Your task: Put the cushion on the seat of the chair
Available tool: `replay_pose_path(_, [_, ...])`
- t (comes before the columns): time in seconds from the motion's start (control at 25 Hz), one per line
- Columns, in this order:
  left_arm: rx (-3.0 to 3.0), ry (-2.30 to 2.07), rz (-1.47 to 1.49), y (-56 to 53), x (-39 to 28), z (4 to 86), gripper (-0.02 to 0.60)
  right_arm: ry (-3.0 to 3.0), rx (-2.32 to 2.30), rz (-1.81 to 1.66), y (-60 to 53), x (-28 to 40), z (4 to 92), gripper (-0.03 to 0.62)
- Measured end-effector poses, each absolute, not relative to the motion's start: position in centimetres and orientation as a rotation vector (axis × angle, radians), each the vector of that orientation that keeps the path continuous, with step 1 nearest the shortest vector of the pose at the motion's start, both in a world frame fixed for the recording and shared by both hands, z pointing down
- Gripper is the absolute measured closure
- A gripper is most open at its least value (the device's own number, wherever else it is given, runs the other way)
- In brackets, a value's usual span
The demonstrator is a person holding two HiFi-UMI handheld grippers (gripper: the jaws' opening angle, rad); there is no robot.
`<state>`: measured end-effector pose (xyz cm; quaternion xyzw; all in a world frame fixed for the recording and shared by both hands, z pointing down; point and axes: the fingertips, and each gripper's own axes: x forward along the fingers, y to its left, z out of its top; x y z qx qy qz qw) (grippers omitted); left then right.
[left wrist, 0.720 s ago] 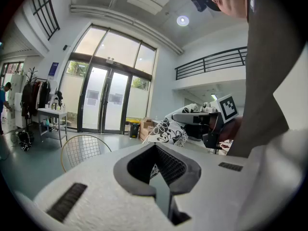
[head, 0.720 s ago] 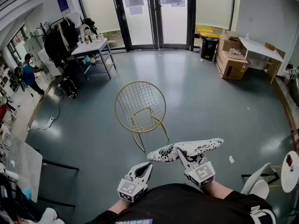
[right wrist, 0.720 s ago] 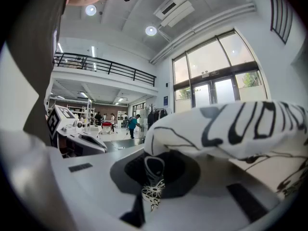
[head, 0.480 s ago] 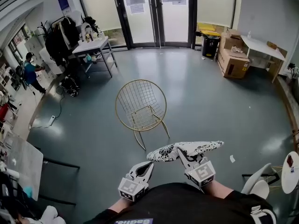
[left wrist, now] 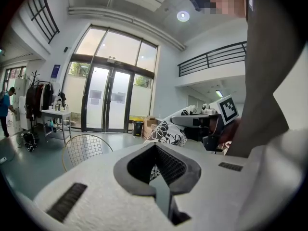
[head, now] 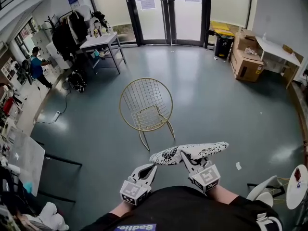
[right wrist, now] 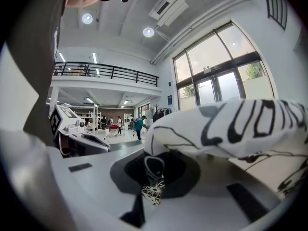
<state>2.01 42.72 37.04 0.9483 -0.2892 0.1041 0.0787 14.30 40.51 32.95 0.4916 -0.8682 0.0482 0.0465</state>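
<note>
A gold wire chair (head: pixel 146 107) stands on the grey floor ahead of me, its seat bare. The white cushion (head: pixel 190 152) with a black flower print hangs level in the air just short of the chair. My right gripper (head: pixel 185 158) is shut on its near edge. In the right gripper view a fold of the cushion (right wrist: pixel 231 129) is pinched between the pads of that gripper (right wrist: pixel 154 179). My left gripper (head: pixel 147 170) hovers left of the cushion, shut and holding nothing. The left gripper view shows the chair (left wrist: pixel 82 150) and the cushion (left wrist: pixel 166 131) beyond its jaws (left wrist: pixel 156 170).
A table (head: pixel 101 42) and a clothes rack (head: pixel 72 30) stand at the back left, where a person (head: pixel 36 64) is. Cardboard boxes (head: pixel 248 64) and a white table (head: pixel 279 52) are at the back right. Glass doors (head: pixel 168 8) close the far side. A small round table (head: pixel 298 179) is near right.
The chair and room have slid slightly in the head view as the camera moved. The cushion stays in the right gripper's hold, a little lower and further left in the picture.
</note>
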Motion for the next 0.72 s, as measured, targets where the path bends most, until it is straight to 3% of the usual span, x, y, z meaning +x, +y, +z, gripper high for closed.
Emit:
replay_pose_path(0.48, [2.756,-1.028,0.391,43.2,6.3,38.5,0.565,-2.727,1.413,0.29,39.1,20.0,37.0,0.558])
replay_pose_path(0.72, [2.743,-1.078,0.36,40.9,6.1,38.4,0.565,-2.733,1.373,0.329,36.9,19.7,38.3,0.559])
